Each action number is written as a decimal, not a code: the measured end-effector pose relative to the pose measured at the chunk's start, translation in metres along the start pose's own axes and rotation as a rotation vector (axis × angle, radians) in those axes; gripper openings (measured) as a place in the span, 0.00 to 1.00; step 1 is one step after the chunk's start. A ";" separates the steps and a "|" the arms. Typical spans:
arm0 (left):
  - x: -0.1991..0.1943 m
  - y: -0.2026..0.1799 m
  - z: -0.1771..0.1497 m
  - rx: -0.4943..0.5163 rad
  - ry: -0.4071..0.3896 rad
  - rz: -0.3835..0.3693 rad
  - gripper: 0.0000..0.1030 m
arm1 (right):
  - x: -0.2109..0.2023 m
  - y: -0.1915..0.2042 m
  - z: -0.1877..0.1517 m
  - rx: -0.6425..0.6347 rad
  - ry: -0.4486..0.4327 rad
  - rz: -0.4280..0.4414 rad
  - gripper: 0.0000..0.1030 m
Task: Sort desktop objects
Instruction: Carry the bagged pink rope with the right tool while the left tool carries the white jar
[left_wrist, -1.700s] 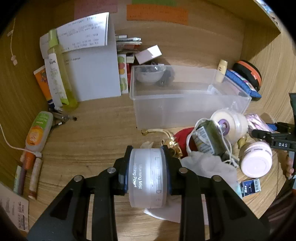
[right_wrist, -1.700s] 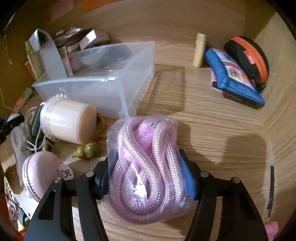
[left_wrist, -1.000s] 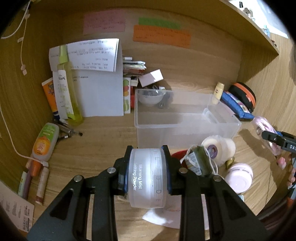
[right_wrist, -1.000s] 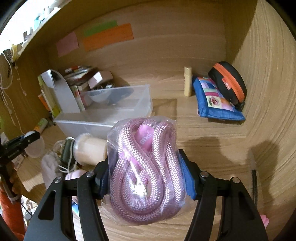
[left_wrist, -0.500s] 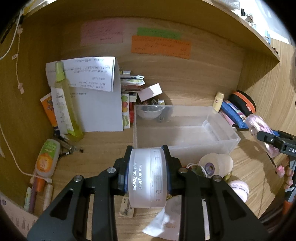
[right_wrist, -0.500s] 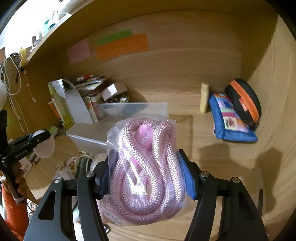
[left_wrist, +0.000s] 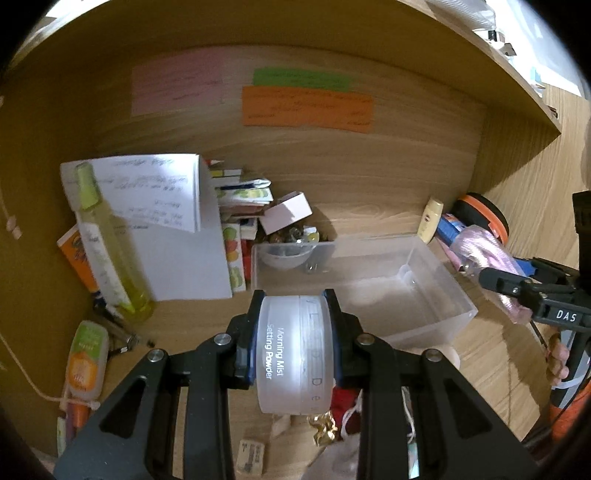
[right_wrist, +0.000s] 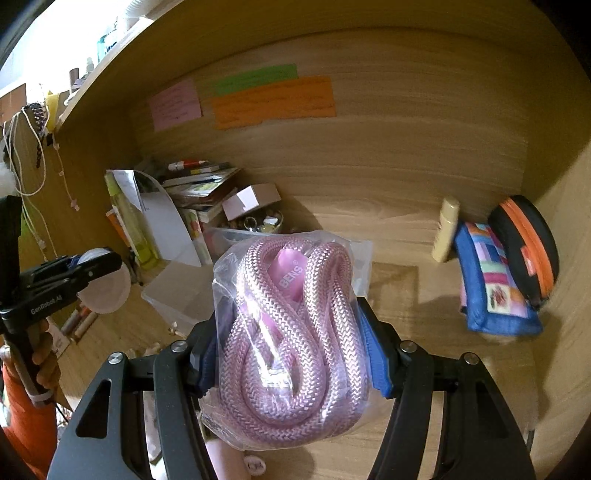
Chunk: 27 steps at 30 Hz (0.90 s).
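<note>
Both loads lifted off the clutter, clear box ahead

Since a second ago both hands have risen and drawn back: the left gripper (left_wrist: 295, 347) stays clamped on the powder jar (left_wrist: 295, 350), now above the heap of small things that lay around it, and the right gripper (right_wrist: 291, 347) stays clamped on the bagged pink rope (right_wrist: 291, 325), likewise carried high. I judge both are on their way to the clear box (left_wrist: 436, 295), which lies just ahead of the left gripper and ahead-left of the right one, nearly bare but for a small bowl (left_wrist: 286, 258) at its far end. The wooden surface (right_wrist: 406, 295) sits in a desk alcove: bottles (left_wrist: 107, 258) and papers far left of the left gripper, coloured notes (left_wrist: 306, 107) on the back wall, pouches (right_wrist: 491, 280) far right.
</note>
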<state>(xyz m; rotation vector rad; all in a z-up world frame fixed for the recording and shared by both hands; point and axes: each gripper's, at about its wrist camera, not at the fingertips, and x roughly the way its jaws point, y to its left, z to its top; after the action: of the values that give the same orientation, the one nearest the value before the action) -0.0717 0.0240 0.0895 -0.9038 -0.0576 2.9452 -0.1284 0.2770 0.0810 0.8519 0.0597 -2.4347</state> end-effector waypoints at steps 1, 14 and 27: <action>0.003 0.000 0.002 0.002 0.003 -0.004 0.28 | 0.003 0.001 0.002 -0.001 0.000 0.002 0.58; 0.053 -0.002 0.022 0.001 0.058 -0.046 0.28 | 0.055 0.003 0.023 0.008 0.035 0.039 0.58; 0.107 -0.004 0.024 0.010 0.154 -0.059 0.28 | 0.107 0.003 0.021 -0.005 0.122 0.023 0.58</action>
<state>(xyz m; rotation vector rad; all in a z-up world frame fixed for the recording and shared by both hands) -0.1734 0.0345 0.0500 -1.1032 -0.0609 2.8095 -0.2073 0.2181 0.0353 0.9929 0.1001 -2.3581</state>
